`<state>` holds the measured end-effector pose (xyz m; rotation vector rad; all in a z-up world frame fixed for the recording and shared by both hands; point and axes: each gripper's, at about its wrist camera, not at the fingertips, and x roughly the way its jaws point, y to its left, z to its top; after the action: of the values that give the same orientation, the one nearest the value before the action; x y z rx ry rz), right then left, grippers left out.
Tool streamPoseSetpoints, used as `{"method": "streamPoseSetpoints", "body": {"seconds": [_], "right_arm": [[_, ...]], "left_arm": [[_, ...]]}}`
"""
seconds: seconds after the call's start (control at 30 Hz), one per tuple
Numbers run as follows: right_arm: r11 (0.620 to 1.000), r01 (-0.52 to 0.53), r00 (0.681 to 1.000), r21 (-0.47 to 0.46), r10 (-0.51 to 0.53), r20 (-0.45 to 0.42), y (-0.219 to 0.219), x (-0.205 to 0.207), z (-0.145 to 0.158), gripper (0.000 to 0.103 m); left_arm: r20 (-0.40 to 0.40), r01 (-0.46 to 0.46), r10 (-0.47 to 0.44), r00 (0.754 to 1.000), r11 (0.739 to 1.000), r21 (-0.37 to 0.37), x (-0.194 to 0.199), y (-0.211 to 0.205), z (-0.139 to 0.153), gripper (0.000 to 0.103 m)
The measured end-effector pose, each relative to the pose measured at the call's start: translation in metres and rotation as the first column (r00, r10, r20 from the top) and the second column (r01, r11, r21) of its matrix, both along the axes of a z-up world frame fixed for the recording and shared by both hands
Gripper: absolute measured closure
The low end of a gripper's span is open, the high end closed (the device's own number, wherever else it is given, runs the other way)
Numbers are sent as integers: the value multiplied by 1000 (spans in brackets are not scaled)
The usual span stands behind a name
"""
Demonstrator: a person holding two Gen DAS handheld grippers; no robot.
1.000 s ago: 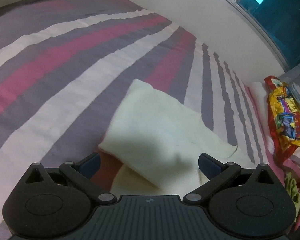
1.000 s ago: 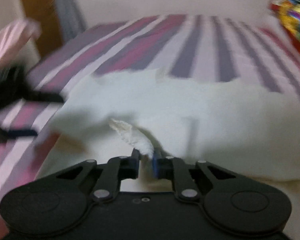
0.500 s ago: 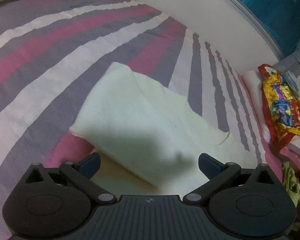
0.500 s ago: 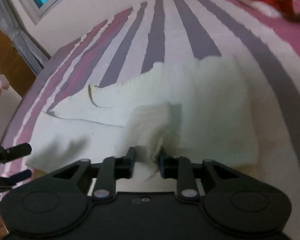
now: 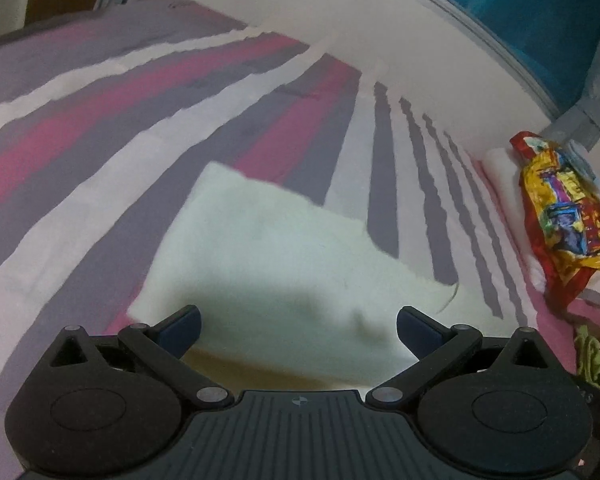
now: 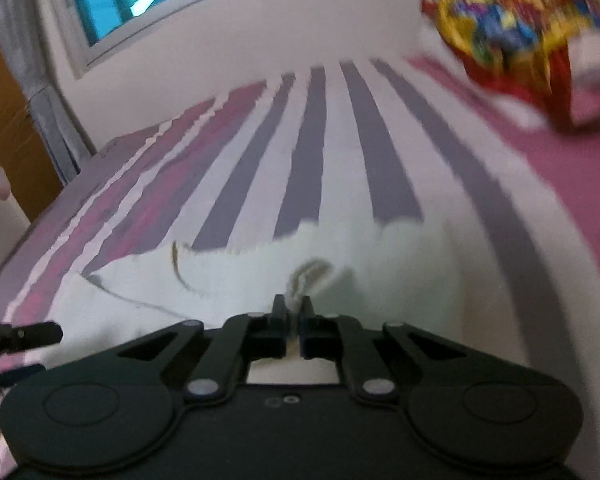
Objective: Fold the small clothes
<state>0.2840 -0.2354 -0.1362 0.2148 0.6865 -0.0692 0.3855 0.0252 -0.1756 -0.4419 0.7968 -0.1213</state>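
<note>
A cream-white small garment point(image 5: 284, 264) lies folded over on a bed with purple, pink and white stripes. My left gripper point(image 5: 298, 328) is open and empty, its jaws spread wide just above the garment's near edge. In the right wrist view the same garment point(image 6: 228, 280) lies ahead. My right gripper point(image 6: 294, 312) is shut on a pinched fold of its cloth and holds that fold slightly raised. The left gripper shows at the left edge of that view point(image 6: 16, 336).
A red and yellow printed bag point(image 5: 564, 216) lies on a pile of cloth at the right side of the bed; it also shows in the right wrist view point(image 6: 512, 32). A white wall and a window point(image 5: 532, 16) stand behind the bed.
My right gripper has carried the pinched cloth across the garment and now points toward the window wall. The left gripper stayed open and shifted slightly over the near edge.
</note>
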Motion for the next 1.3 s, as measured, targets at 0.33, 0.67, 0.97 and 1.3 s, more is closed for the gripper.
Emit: {"method": "streamPoseSetpoints", "body": {"seconds": [0.33,0.67,0.97,1.3], "right_arm": [[987,49,993,-150,-64,-96,-39,-8,-34,96],[991,102,995,-81,-103,1,-49,-17,-18,77],[998,43,991,-34,-47,-127,-39,-13,-25,77],[995,-87,984,-56,77,-161,2,-101,-13,68]], "left_arm": [[-85,33,-30,996,999,37,5,-21,-28,0],[-142,14,-4,990,998,68,7,-15,-31,0],[-97,66,-53,994,989,132,-35,-13,-18,0],[-128,94,-76,989,985,141,-127,2,-7,0]]}}
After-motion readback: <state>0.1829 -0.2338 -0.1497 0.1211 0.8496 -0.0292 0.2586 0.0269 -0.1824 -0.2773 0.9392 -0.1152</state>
